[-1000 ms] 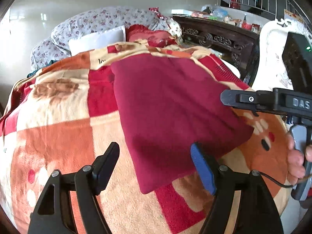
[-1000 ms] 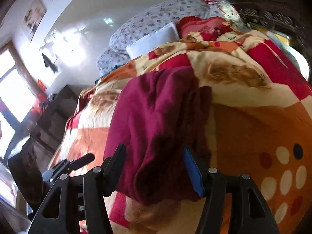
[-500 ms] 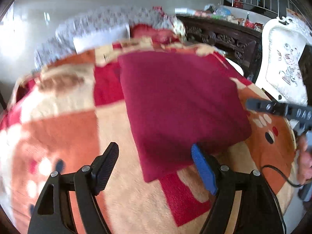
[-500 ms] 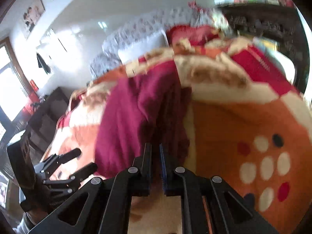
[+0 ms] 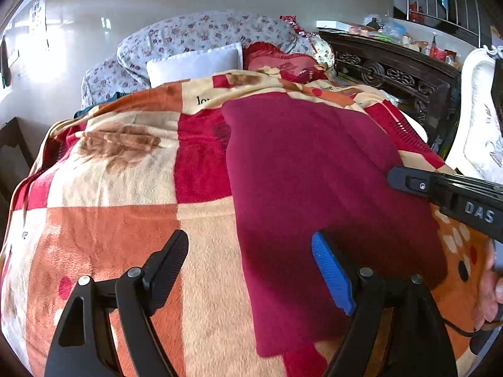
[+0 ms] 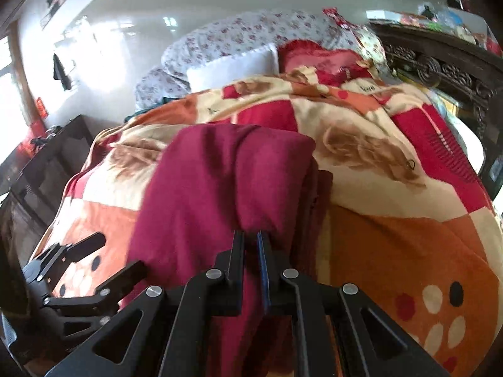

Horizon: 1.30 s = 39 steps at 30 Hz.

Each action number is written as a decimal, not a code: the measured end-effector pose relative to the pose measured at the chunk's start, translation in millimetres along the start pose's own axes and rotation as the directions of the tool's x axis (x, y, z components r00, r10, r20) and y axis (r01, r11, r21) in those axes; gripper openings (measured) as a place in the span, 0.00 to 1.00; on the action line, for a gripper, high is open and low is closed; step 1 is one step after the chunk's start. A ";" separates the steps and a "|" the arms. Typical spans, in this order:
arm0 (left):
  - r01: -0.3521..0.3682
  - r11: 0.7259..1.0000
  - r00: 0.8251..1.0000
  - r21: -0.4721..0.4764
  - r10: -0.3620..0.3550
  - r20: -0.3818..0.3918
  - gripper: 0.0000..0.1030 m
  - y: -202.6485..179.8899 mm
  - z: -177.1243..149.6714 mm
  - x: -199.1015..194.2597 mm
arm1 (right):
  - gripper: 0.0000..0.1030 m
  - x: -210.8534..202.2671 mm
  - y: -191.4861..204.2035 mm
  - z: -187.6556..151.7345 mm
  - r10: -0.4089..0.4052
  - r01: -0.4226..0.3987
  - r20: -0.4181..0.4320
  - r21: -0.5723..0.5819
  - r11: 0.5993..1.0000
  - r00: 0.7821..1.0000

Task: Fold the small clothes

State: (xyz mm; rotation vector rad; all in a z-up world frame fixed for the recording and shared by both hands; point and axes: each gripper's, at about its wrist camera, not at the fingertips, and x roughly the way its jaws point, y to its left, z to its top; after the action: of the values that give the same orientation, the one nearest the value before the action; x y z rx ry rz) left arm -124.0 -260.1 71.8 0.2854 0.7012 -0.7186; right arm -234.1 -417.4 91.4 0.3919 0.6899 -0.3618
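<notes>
We now have the right gripper clamped on the near edge of the dark maroon knit garment — a sec ago its jaws stood wide either side of that edge, w/ nothing pinched. In the right wrist view the cloth bunches up between the black finger and the blue-padded one, so the grab looks real, not just a closed jaw on air.

The left gripper is wide and opening a bit more, its fingers straddling the garment's near left corner w/o pressing on it; nothing held there.

The garment itself lies spread on the orange, red and cream checked fleece blanket covering the bed, roughly rectangular, its near right edge lifted into the right jaws.

Our read: one side is secured — the left still needs to pinch its corner before we can carry the near edge over for a fold.
</notes>
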 end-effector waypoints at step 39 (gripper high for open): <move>0.344 0.898 0.917 -0.276 -0.384 -0.106 1.00 24.0 -4.2 62.9 | 0.71 53.2 -61.3 -14.9 0.288 -0.262 -0.045 0.301 0.917 0.957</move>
State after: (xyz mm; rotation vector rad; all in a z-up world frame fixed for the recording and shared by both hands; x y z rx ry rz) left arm -75.6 -272.4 26.4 -0.0290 1.0044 -0.9602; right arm -231.4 -473.8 31.2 0.7822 0.6575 -0.1775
